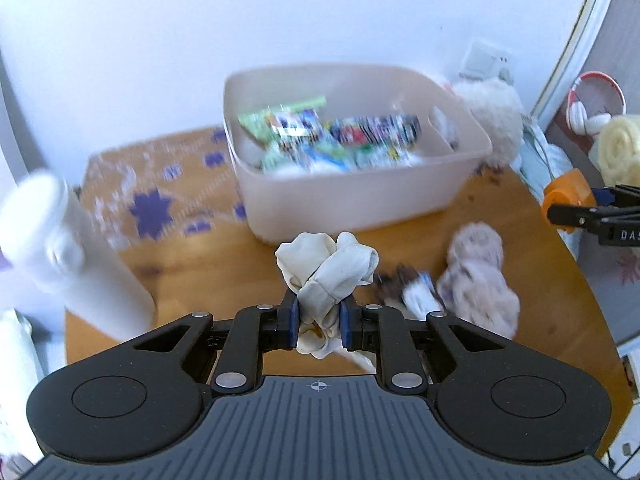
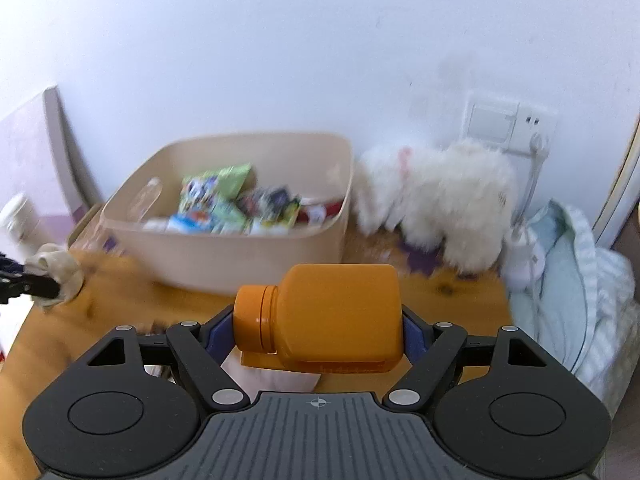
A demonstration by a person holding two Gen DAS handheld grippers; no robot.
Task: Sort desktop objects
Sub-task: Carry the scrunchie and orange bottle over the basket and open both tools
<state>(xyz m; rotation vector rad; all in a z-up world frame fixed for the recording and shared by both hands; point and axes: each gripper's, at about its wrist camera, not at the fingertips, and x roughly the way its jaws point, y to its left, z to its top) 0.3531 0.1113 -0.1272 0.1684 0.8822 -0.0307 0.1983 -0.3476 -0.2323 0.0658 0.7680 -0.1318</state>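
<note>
My left gripper (image 1: 319,314) is shut on a cream knotted cloth bundle (image 1: 328,268) and holds it above the wooden table (image 1: 200,264), in front of the beige bin (image 1: 360,200). The bundle also shows at the left edge of the right wrist view (image 2: 60,268). My right gripper (image 2: 316,332) is shut on an orange bottle (image 2: 332,320) lying sideways, cap to the left, in front of the bin (image 2: 240,256). The bottle and right gripper show at the right edge of the left wrist view (image 1: 568,194). The bin holds several colourful packets (image 1: 328,136).
A white cylinder bottle (image 1: 68,256) stands at the left. A fluffy grey sock (image 1: 476,280) and a small dark-and-white item (image 1: 412,288) lie on the table at right. A white plush toy (image 2: 436,196) sits right of the bin. Pale bedding (image 2: 572,280) lies further right.
</note>
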